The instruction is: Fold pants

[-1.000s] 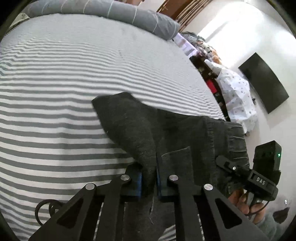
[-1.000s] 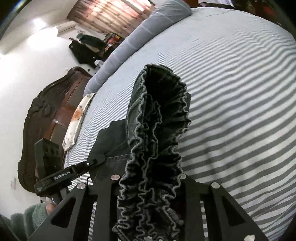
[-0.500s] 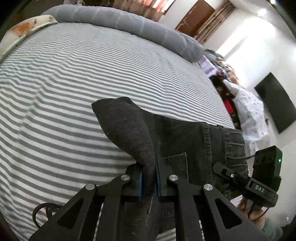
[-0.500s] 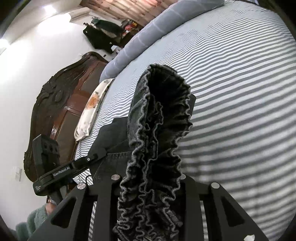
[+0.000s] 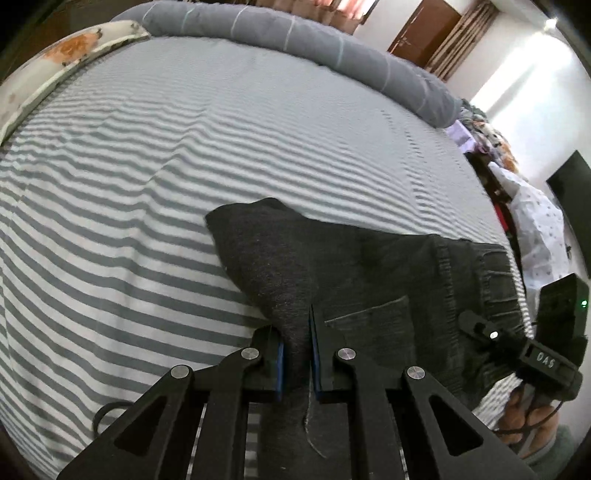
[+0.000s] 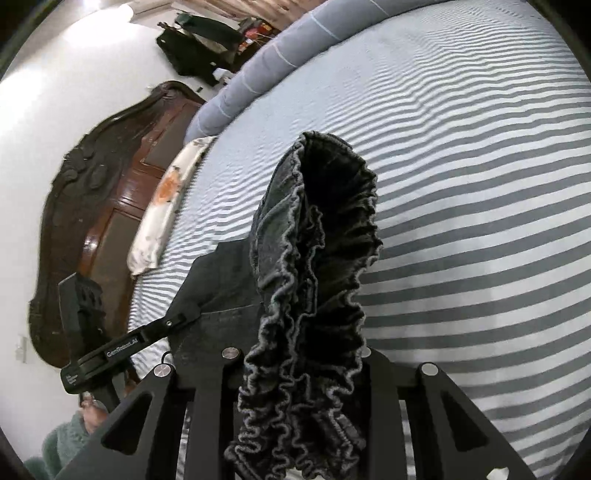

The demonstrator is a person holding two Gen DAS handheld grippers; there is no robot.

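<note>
Two hand-held grippers pinching dark grey denim pants [image 5: 369, 273] on grey-and-white striped bed [image 5: 221, 147], left hand-held gripper [image 5: 295, 354] clamping folded leg edge, right hand-held gripper [image 6: 299, 373] clamping ruffled elastic waistband [image 6: 317, 258], wide bare sheet beyond.

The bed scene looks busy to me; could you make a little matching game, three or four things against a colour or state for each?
Things:
1. pants
2. bedsheet
3. bolster
4. headboard

Descriptions:
A. dark carved wood
B. grey and white stripes
C. dark grey denim, pinched in both grippers
D. plain grey with thin pale lines, along the bed's far edge

Pairs: 1-C, 2-B, 3-D, 4-A. The left gripper clamps a plain fold; the right gripper clamps the gathered elastic waistband.
</note>
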